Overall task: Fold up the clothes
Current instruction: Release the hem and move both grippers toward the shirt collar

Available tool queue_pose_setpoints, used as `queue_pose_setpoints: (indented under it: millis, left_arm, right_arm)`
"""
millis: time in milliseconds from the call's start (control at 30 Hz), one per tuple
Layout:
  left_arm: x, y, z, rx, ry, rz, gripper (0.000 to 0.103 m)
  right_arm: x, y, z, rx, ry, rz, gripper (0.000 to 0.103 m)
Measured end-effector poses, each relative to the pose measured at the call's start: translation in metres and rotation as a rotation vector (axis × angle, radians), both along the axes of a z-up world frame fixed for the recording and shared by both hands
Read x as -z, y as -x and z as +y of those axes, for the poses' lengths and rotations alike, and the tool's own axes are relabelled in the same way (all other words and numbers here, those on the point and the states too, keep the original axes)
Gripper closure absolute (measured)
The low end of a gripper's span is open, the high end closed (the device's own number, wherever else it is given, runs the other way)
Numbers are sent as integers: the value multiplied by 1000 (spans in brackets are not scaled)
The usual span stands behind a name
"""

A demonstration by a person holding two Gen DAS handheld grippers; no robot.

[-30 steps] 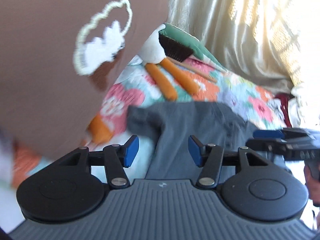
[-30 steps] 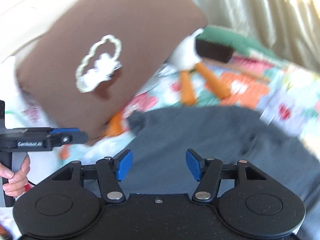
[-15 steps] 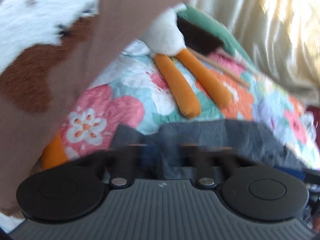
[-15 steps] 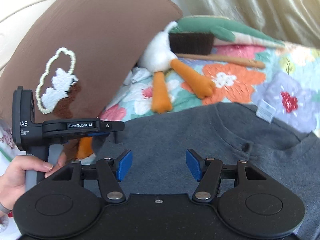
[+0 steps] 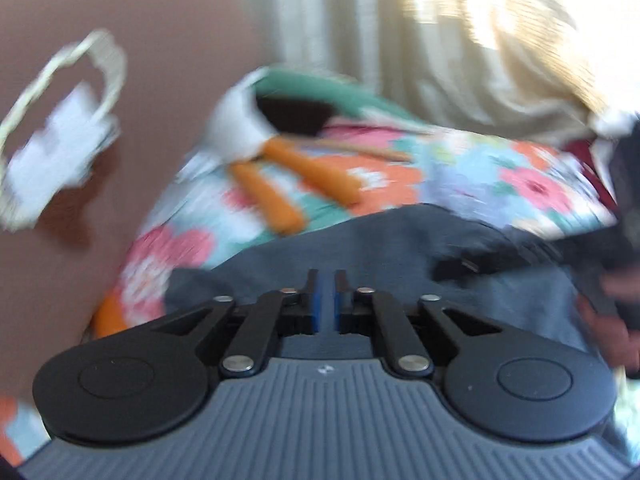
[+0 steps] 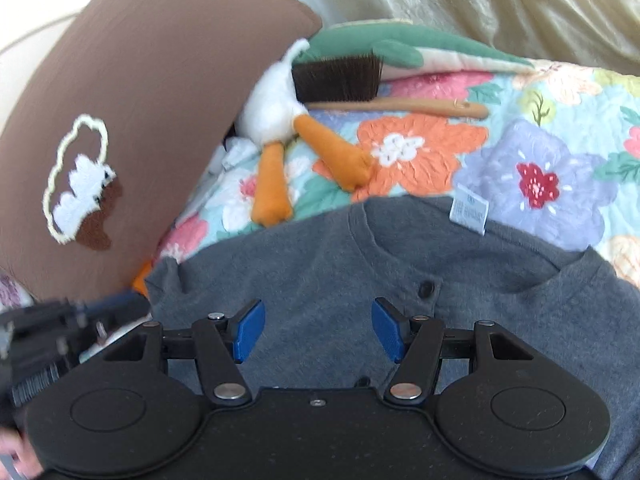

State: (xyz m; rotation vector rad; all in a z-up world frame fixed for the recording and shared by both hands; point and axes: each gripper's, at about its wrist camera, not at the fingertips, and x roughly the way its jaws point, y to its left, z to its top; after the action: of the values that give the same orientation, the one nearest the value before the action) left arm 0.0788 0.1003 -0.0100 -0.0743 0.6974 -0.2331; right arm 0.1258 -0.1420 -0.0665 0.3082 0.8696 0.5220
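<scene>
- Pinching at the grey shirt's sleeve edge, the left gripper has fingers nearly together; cloth between them cannot be confirmed.
- Fingers apart, the right gripper hovers over the collar, likely to grab there.

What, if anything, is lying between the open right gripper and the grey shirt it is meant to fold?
Nothing visible does. The right gripper sits directly over the grey shirt, jaws apart, with only bare fabric between its fingers. The stuffed toy and the brush lie beyond the collar on the floral quilt, off the shirt.
</scene>
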Motion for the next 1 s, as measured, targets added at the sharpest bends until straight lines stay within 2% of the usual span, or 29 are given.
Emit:
queue_pose_setpoints:
  millis: [33, 100, 167, 200, 267, 300, 367, 400, 467, 500, 667, 767, 800, 900, 967, 1000]
  left_arm:
    - [1, -6, 12, -42, 55, 32, 69]
    - [7, -15, 25, -87, 84, 61, 58]
    - [13, -27, 21, -92, 22, 71, 48]
    - [16, -34, 19, -93, -13, 75, 39]
    - [24, -47, 13, -102, -59, 81, 36]
    - [29, -52, 11, -83, -53, 70, 37]
    - [39, -61, 11, -68, -49, 106, 89]
    - [43, -66, 11, -83, -57, 145, 103]
    - [51, -71, 13, -107, -48, 206, 103]
    - [51, -67, 14, -103, -21, 200, 103]
    - [38, -39, 1, -28, 6, 112, 103]
    - [31, -32, -8, -24, -30, 100, 103]
    - [29, -33, -10, -43, -64, 106, 103]
    - [22, -34, -9, -80, -131, 98, 96]
    - [20, -35, -6, -103, -154, 92, 70]
    - [19, -37, -4, -123, -163, 99, 38]
  right_arm:
    - [1, 0, 2, -7, -1, 3, 39]
    - [3, 1, 7, -22, -13, 6, 39]
    - [4, 3, 12, -39, -27, 4, 39]
    - [5, 5, 14, -50, -32, 1, 39]
    - [7, 6, 19, -59, -23, -1, 39]
    - [7, 7, 21, -62, -16, -2, 39]
    - [9, 9, 26, -69, -2, -4, 39]
    - [9, 9, 26, -68, 4, -3, 39]
    - [9, 8, 26, -60, 10, 1, 39]
    - [9, 7, 24, -54, 4, 5, 39]
    - [8, 4, 14, -19, -8, 9, 39]
    - [10, 2, 12, -16, -10, 16, 39]
    - [11, 2, 12, -17, -12, 21, 39]
    - [12, 2, 13, -23, -13, 25, 39]
    - [11, 3, 14, -32, -16, 20, 39]
    - [10, 4, 15, -38, -18, 17, 39]
